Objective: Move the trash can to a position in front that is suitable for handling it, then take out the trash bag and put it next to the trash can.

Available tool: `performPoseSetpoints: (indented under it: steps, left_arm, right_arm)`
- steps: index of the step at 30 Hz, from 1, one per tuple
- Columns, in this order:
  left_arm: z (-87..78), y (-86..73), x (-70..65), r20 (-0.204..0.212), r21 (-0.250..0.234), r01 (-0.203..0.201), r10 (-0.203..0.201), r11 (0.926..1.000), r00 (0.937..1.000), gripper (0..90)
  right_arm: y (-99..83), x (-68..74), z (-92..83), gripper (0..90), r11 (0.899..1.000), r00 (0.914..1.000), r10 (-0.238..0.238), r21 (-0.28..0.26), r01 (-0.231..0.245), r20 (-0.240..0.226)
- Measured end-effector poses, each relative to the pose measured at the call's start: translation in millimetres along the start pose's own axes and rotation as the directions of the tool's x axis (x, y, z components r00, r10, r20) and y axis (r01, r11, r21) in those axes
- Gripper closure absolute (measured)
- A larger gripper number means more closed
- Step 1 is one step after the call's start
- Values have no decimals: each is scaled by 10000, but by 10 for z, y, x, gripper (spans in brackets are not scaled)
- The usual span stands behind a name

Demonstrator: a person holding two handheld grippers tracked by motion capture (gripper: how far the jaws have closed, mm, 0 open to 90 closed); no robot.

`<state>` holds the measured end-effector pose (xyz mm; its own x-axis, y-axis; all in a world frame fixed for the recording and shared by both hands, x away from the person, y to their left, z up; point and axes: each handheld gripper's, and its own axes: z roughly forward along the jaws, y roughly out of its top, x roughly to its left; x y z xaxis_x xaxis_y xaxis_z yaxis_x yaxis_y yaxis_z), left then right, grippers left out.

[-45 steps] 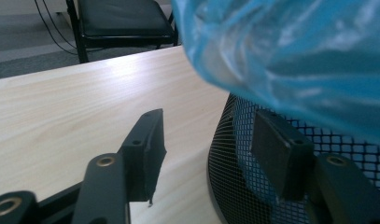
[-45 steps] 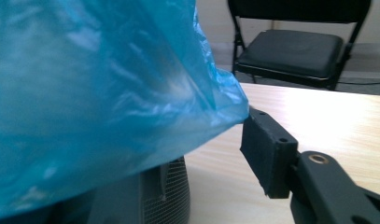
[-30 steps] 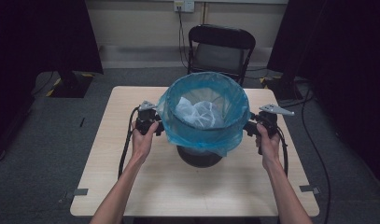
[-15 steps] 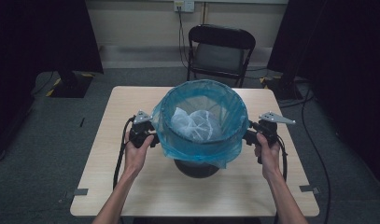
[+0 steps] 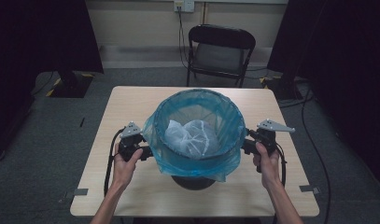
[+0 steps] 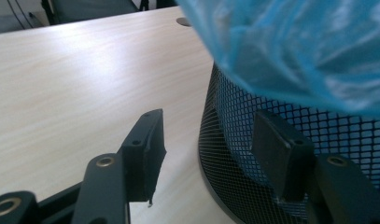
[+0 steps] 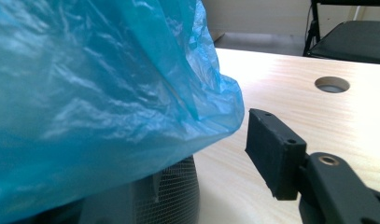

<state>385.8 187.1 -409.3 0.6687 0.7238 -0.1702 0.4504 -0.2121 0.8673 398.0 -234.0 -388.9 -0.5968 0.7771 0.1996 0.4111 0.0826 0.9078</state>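
Sliding a mesh bin (image 5: 193,181) across the counter (image 5: 131,105) toward the near edge; a second ago, standing closer to the middle of the board and nearer the folding chair (image 5: 220,51).

At left, bringing the left claw (image 5: 149,153) back alongside the bin, toward the person's side. Keeping the jaws spread and pinching nothing, with one pad (image 6: 145,154) hanging over bare wood. Holding the other pad at the black mesh wall, below the hem of the blue liner (image 6: 295,51); pressing on the mesh or only sitting just beside it, not resolvable.

At centre, keeping the bin upright on its dark base near the front of the counter. Carrying the liner folded out over the rim and draping down the outside. Holding a crumpled white bundle (image 5: 190,137) inside, unchanged in its place within the bin.

At right, bringing the right claw (image 5: 247,145) back by a like amount, again level with the rim. Showing one pad (image 7: 271,151) standing clear of the hanging plastic, so reading as spread and gripping nothing; hiding the other pad behind the liner.

Judging from the matched retreat of both hands: probably cradling the bin between the two claws and relocating it nearer the person, not yet lifting the liner out. Likely needing a firm pinch on the liner hem next, if removing the bag.
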Motion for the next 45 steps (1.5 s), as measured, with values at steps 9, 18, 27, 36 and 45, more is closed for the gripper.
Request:
performPoseSetpoints:
  steps: [9, 18, 27, 36, 45]
  left_arm:
    - [-159, -71, 29, 663, 188, -203, 191, 9996, 9976, 411]
    - [-201, -138, 36, 867, -30, -21, 23, 10000, 9962, 380]
    - [-187, -158, 77, 707, -89, 316, -309, 9995, 9970, 265]
    - [-423, -42, 132, 880, -938, 540, -458, 9941, 9951, 186]
    - [-566, 91, 7, 901, -1748, 81, 78, 9846, 9959, 217]
  right_arm:
    - [-60, 148, -75, 474, 9999, 9996, 101, 135, -98, -245]
    - [-84, 194, -137, 434, 9992, 9978, 52, 398, -25, -656]
    - [-60, 162, -178, 261, 9986, 9989, -211, 484, 231, -420]
    - [50, 177, -301, 249, 9989, 9974, -470, -4, 471, -548]
    - [140, 214, -435, 286, 9947, 9918, -621, -884, 523, -1118]
